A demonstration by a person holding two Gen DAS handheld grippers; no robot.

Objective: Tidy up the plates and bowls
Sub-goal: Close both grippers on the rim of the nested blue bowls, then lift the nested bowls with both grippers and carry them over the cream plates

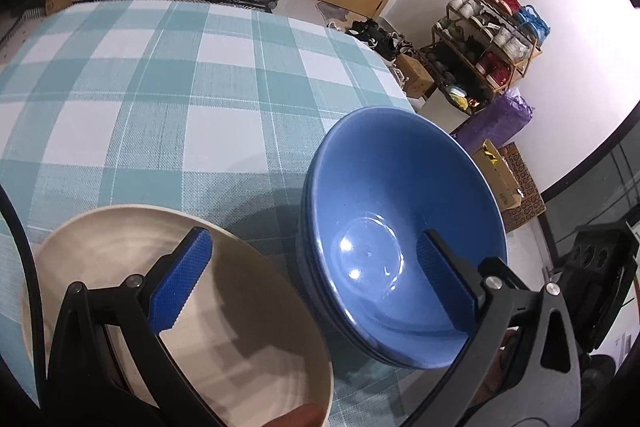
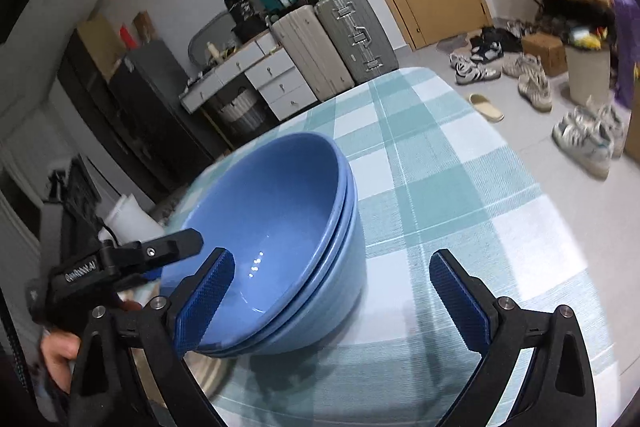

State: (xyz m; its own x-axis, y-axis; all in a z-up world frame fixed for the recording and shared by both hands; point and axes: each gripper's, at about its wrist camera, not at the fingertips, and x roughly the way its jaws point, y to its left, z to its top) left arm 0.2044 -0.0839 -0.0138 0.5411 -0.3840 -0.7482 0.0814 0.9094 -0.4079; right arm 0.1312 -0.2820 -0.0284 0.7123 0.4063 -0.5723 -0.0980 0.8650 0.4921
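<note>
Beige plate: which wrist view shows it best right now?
The left wrist view. There the beige plate fills the lower left beside the stacked blue bowls, with the open left gripper over it. The right wrist view shows only a sliver of its rim under the bowls, behind a finger of the right gripper.

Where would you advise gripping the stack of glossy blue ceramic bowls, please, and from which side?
Grip the top rim of the stack of blue bowls, one finger inside and one outside, coming from above on the near side. The walls flare too wide to span, and the nested rims leave only the top lip free. Both the left gripper and right gripper are open.
</note>
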